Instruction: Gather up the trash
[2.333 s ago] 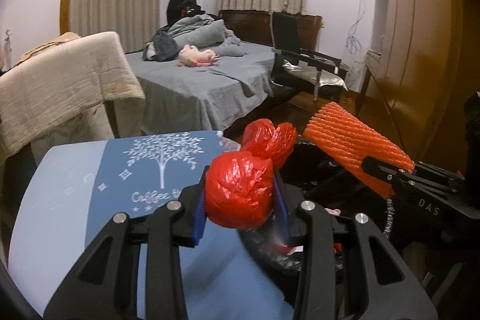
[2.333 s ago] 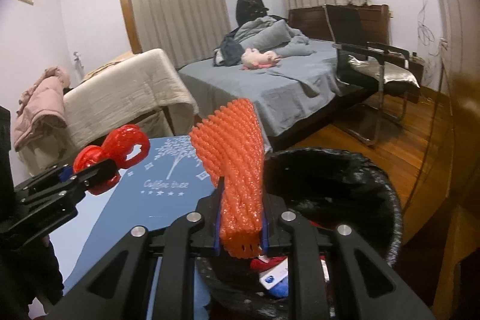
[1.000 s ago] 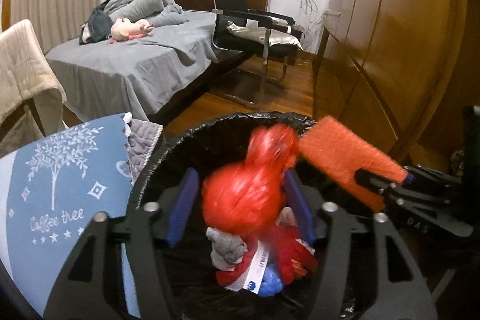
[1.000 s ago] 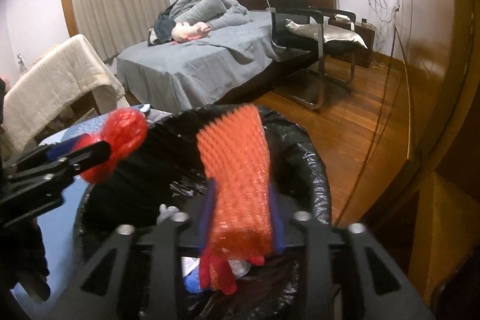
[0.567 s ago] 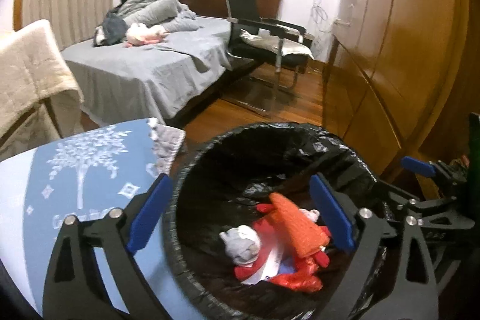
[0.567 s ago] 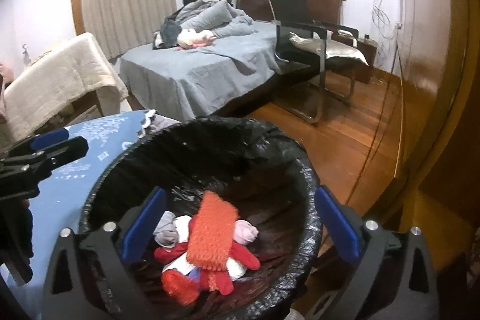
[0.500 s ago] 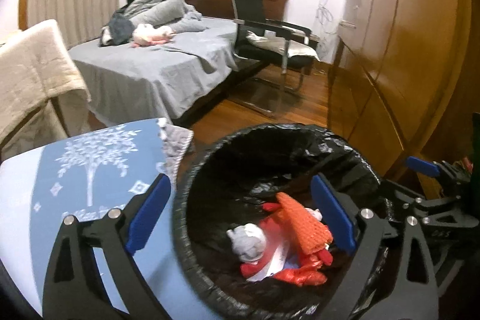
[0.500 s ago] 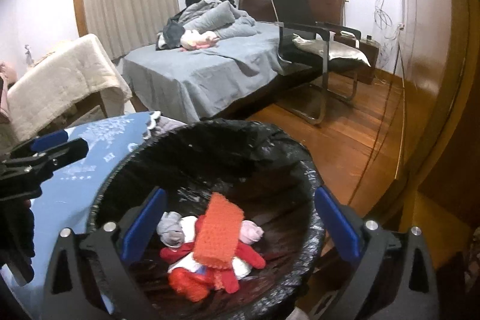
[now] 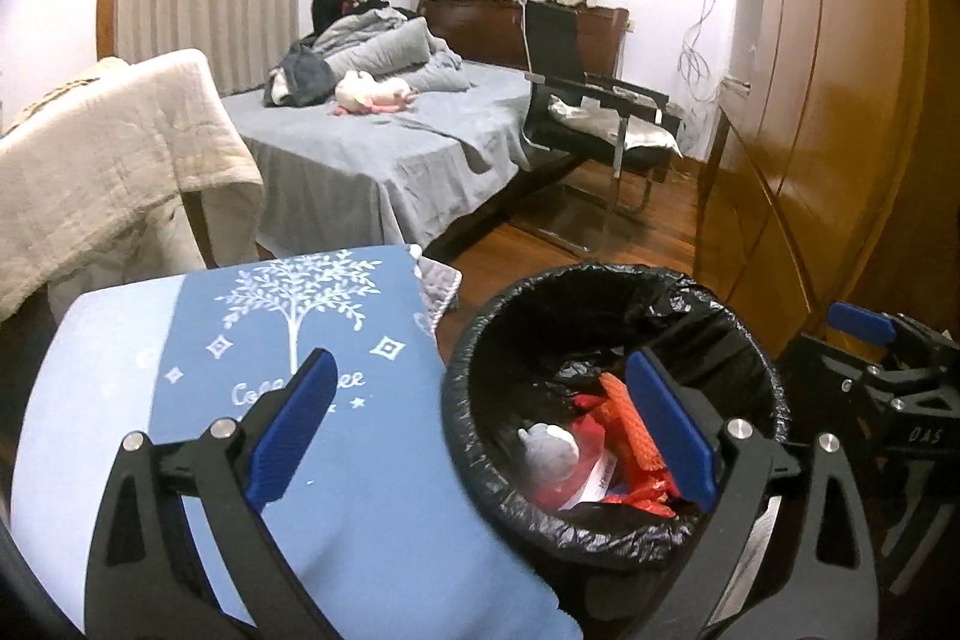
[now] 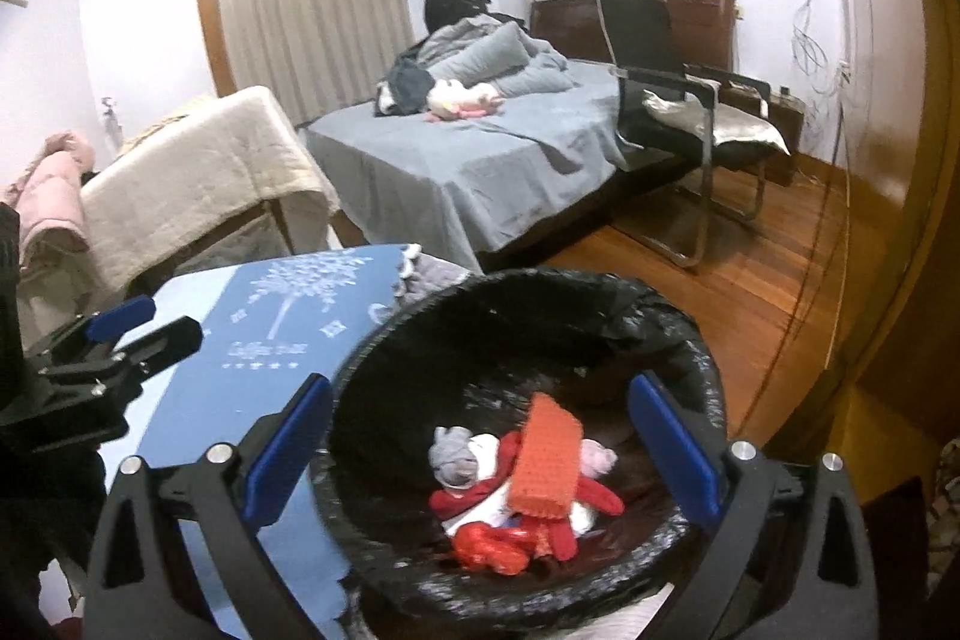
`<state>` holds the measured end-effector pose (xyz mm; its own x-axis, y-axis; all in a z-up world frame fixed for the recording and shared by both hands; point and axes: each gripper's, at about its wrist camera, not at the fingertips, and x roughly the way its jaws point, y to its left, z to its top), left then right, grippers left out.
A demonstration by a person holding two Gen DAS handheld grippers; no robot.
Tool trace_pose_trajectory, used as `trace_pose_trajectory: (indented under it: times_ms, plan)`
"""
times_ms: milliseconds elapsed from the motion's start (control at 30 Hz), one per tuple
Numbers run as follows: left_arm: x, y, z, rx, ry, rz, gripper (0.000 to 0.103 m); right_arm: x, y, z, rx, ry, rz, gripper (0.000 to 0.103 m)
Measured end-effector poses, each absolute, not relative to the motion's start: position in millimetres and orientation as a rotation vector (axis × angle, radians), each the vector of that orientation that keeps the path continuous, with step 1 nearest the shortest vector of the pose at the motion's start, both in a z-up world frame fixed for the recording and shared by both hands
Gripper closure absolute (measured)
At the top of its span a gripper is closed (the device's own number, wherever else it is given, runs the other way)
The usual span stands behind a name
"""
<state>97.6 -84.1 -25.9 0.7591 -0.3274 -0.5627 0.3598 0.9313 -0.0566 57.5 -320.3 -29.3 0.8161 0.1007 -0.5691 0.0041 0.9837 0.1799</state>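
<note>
Both the left claw (image 9: 486, 424) and right claw (image 10: 480, 448) gape empty above the black-lined round bin (image 10: 690, 340), orange foam netting (image 10: 546, 466) inside.

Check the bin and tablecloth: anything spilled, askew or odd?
Nothing stands out. The orange net and red bag lie inside the bin with the other trash, nothing over the rim. The tablecloth looks bare. Both grippers, left and right, are open and empty.
</note>
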Motion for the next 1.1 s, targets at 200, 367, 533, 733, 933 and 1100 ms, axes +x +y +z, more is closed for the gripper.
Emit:
trace_pose_trajectory:
  times_ms: [200,367,533,733,933,1100]
  plan:
    - [77,-73,-10,0.055,0.562,-0.370,0.009,46,-302,-14,0.172,0.593,0.085,0.006]
    - [62,-66,1,0.039,0.526,-0.367,0.008,37,-292,-2,0.167,0.567,0.102,0.006]
    - [51,-60,7,0.032,0.510,-0.360,0.008,31,-282,9,0.140,0.549,0.114,0.006]
    - [43,-52,10,0.022,0.501,-0.344,0.008,27,-273,12,0.126,0.542,0.125,0.006]
    - [39,-49,12,0.017,0.498,-0.334,0.008,27,-267,10,0.128,0.542,0.128,0.006]
    - [38,-48,11,0.018,0.499,-0.329,0.008,29,-265,9,0.129,0.546,0.130,0.006]
